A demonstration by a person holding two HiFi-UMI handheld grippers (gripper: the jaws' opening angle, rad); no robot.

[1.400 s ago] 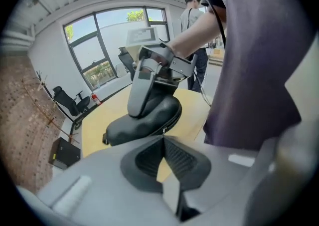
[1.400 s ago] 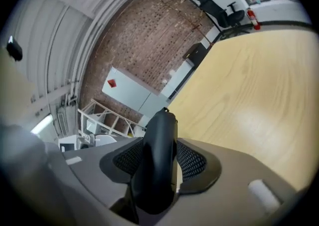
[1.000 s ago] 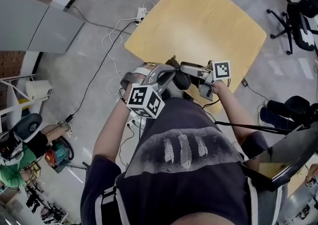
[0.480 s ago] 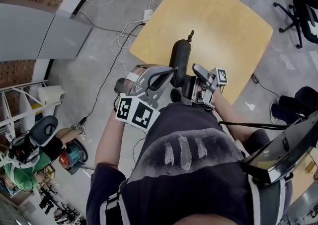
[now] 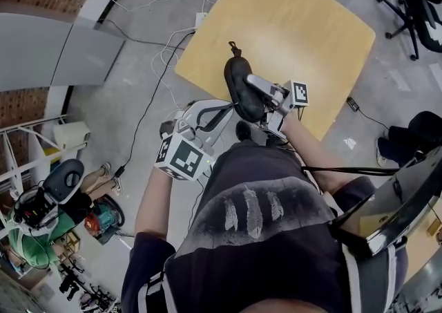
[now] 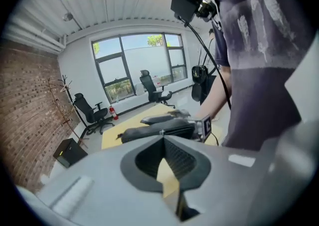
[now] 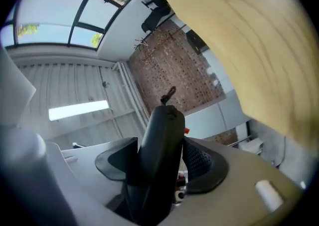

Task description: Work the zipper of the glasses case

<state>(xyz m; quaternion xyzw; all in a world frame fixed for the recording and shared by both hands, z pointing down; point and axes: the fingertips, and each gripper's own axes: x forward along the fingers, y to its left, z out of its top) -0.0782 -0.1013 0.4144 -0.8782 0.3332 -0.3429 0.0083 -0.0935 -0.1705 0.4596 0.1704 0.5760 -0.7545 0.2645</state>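
The black glasses case is held up over the near edge of the table, its zipper pull at the far end. My right gripper grips it from the right; its jaws have just been closing with the case between them. In the right gripper view the case stands between both pads, with the pull on top. My left gripper sits just below and left of the case, shut and empty. In the left gripper view its jaws meet, and the case lies beyond them.
The light wooden table lies ahead. Cables and a power strip run on the floor to its left. An office chair stands at the far right. A tripod leg crosses beside the person's right arm.
The right gripper has risen with the case, which has tipped so that its pull points away over the table. The left gripper has drawn back a little from the case.
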